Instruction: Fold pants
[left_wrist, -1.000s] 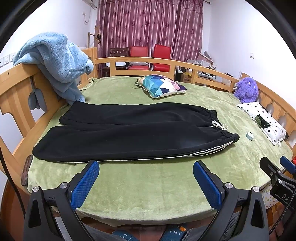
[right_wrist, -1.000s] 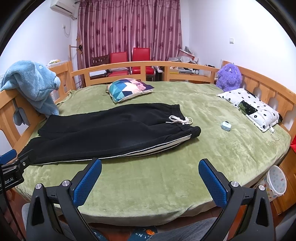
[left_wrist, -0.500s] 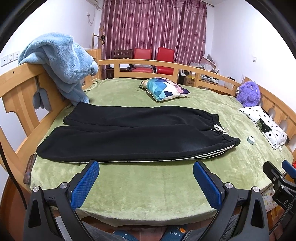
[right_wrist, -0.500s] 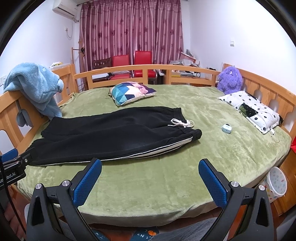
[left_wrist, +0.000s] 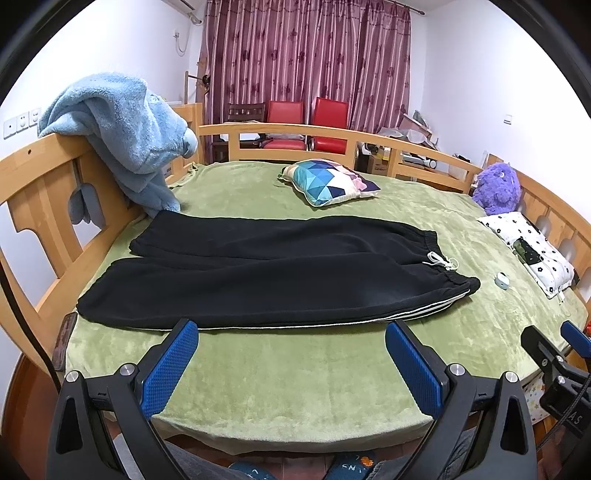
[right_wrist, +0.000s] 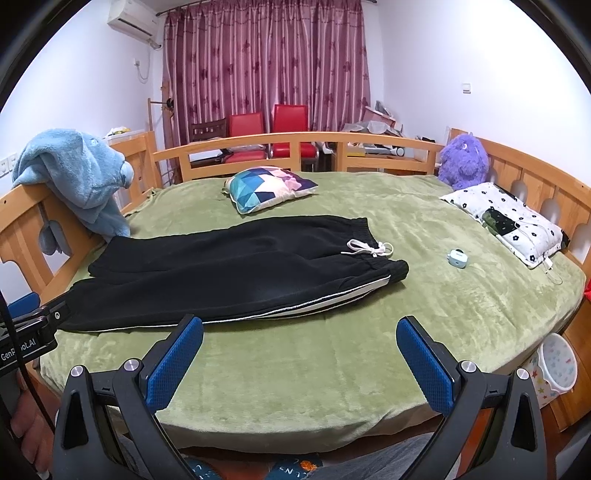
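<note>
Black pants (left_wrist: 266, 273) (right_wrist: 229, 273) with white side stripes lie flat across the green bed cover (left_wrist: 295, 362), legs to the left, waistband and white drawstring (left_wrist: 441, 261) to the right. My left gripper (left_wrist: 291, 336) hangs open over the near edge of the bed, just short of the pants' striped side. My right gripper (right_wrist: 300, 330) is open too, near the front edge below the waistband end. Neither holds anything. Each gripper shows at the edge of the other's view.
A wooden rail (left_wrist: 37, 184) rings the bed, with a blue plush blanket (left_wrist: 125, 140) draped on it at left. A patterned cushion (left_wrist: 328, 181), purple plush toy (left_wrist: 496, 188), flowered pillow (left_wrist: 532, 247) and small pale blue case (left_wrist: 501, 280) lie on the cover. A white bin (right_wrist: 556, 363) stands at right.
Both views have tilted up a little, so the bed and pants sit lower in frame. The pants have not moved and both grippers stay open.
</note>
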